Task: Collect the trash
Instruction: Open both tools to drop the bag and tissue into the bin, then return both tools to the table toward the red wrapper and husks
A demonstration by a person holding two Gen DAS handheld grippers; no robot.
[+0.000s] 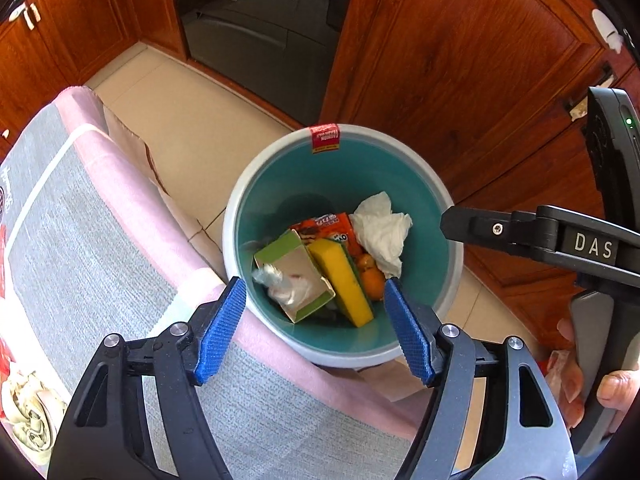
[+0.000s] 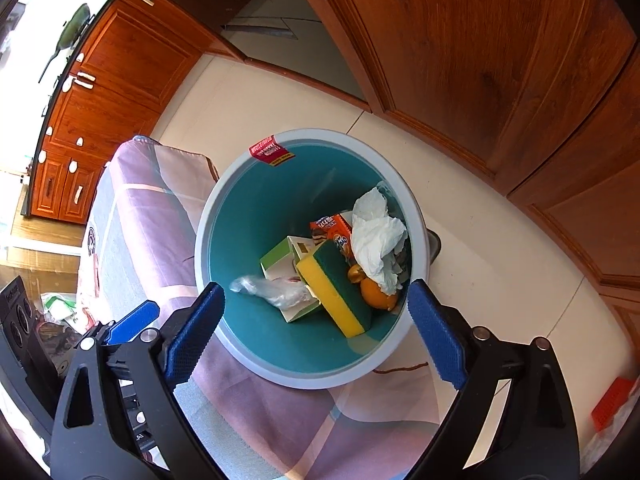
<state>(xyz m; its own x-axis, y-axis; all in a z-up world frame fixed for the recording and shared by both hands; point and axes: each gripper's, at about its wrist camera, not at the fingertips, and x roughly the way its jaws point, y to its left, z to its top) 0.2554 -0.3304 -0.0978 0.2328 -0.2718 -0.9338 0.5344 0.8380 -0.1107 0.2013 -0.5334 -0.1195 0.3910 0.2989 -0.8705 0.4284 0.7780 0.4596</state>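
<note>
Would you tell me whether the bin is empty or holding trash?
Holding trash: the bin contains a sponge, tissue and carton.

My left tool [image 1: 314, 322] has matt black plastic arms, shiny metal pivot pins and blue pads [image 1: 222, 330] with a rough knurled face. I see the bin [image 2: 418, 224] as smooth plastic, pale grey at the rim and teal inside with a slight sheen. In it lie crumpled white tissue paper [image 1: 382, 234], a porous yellow sponge [image 2: 334, 294] with a coarse green scouring face, a matt cardboard box [image 1: 294, 276] and clear crinkled plastic film [image 2: 268, 290]. The cabinets [image 2: 500, 60] are glossy varnished wood, the floor [image 2: 480, 216] smooth tile, and the cloth [image 1: 100, 240] beside the bin looks woven and matt.
</note>
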